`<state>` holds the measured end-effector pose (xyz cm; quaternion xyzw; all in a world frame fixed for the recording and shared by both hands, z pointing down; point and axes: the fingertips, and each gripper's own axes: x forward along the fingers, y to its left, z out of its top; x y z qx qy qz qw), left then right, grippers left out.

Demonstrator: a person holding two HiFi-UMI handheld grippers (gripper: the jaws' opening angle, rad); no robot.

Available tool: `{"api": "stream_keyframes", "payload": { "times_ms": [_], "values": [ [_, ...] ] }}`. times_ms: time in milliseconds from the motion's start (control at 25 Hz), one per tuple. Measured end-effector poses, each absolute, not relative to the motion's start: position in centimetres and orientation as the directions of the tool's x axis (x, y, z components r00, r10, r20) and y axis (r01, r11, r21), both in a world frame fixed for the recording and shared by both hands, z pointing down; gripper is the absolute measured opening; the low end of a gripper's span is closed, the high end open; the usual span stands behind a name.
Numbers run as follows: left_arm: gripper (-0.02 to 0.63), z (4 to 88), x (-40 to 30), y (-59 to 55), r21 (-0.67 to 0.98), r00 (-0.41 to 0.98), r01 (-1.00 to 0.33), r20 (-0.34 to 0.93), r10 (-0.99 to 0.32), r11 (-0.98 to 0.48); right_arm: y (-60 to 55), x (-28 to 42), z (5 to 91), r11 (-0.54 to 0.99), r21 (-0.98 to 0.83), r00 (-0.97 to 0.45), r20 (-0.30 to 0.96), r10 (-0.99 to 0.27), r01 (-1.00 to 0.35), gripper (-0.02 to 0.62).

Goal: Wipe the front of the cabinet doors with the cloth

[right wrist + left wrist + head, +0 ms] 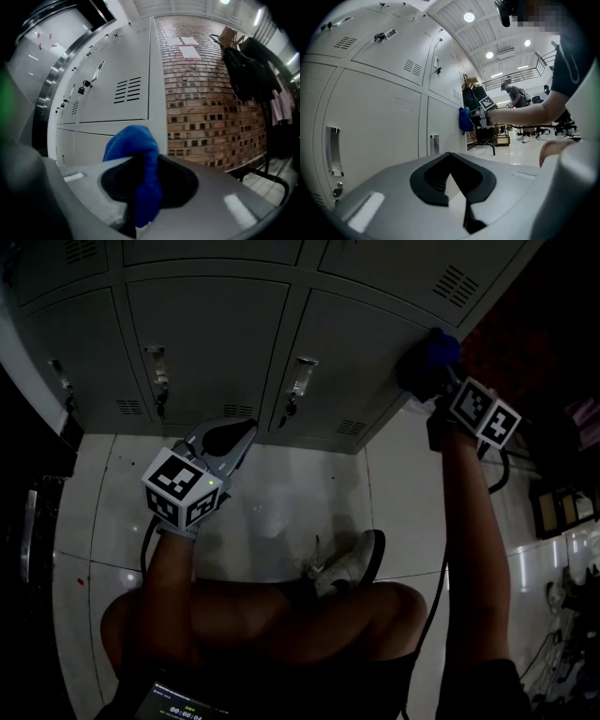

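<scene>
The right arm reaches straight out, and the right gripper (439,381) has its jaws clamped on the blue cloth (429,354), which it presses against the outer edge of the rightmost of the cabinet doors (375,343). The left arm is bent above the knee. The left gripper (230,437) has its jaws closed together on nothing and points at the lower doors without touching them. A shoe (352,563) rests on the tiled floor (272,493) between the arms. A brick wall (206,93) stands beside the cabinet.
</scene>
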<state>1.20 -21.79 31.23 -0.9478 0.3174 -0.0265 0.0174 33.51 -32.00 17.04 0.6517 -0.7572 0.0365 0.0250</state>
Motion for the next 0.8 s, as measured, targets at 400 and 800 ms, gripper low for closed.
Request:
{"api": "stream_keyframes", "payload": {
  "times_ms": [400,800],
  "values": [
    [0.000,31.2,1.1,-21.8,-0.044,0.796,-0.603,0.035,-0.604,-0.797,-30.6,29.5,17.4,0.173,-0.005,-0.173,0.032,-0.984,-0.985,0.077],
    [0.000,30.9,1.0,-21.8,-0.037,0.795,-0.606,0.021,-0.606,-0.795,-31.2,15.4,21.8,0.338,0.047,-0.336,0.046,-0.941,-0.940,0.077]
  ]
}}
